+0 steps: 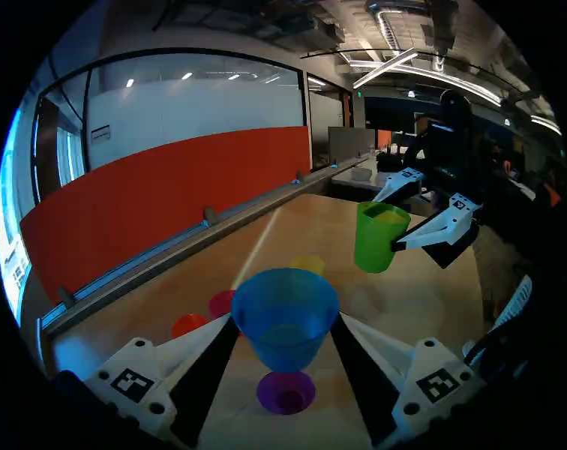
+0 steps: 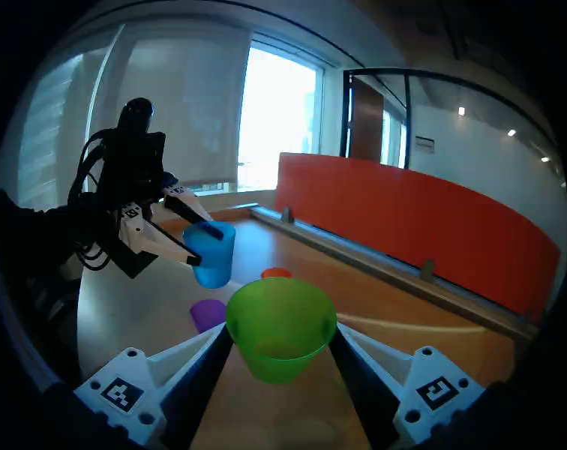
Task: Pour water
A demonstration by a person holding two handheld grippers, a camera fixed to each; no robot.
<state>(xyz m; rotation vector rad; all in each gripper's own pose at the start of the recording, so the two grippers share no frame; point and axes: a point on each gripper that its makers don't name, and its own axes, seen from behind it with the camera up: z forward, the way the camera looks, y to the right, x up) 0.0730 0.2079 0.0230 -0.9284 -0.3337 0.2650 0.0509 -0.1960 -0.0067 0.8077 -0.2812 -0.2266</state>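
Grasp: left gripper (image 1: 283,341) clenched on blue cup (image 1: 285,307), right gripper (image 2: 281,352) on green cup (image 2: 280,322). Left gripper view adds yellow cup (image 1: 307,263).

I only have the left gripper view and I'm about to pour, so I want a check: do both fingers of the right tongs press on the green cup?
Observer: Yes. In the right gripper view the green cup sits upright between both fingers of the right tongs, one pressing each side.
Operator: How does my blue cup look from over there?
Observer: From the side, the blue cup hangs clear of the table, roughly upright, with the left tongs gripping it near the rim.
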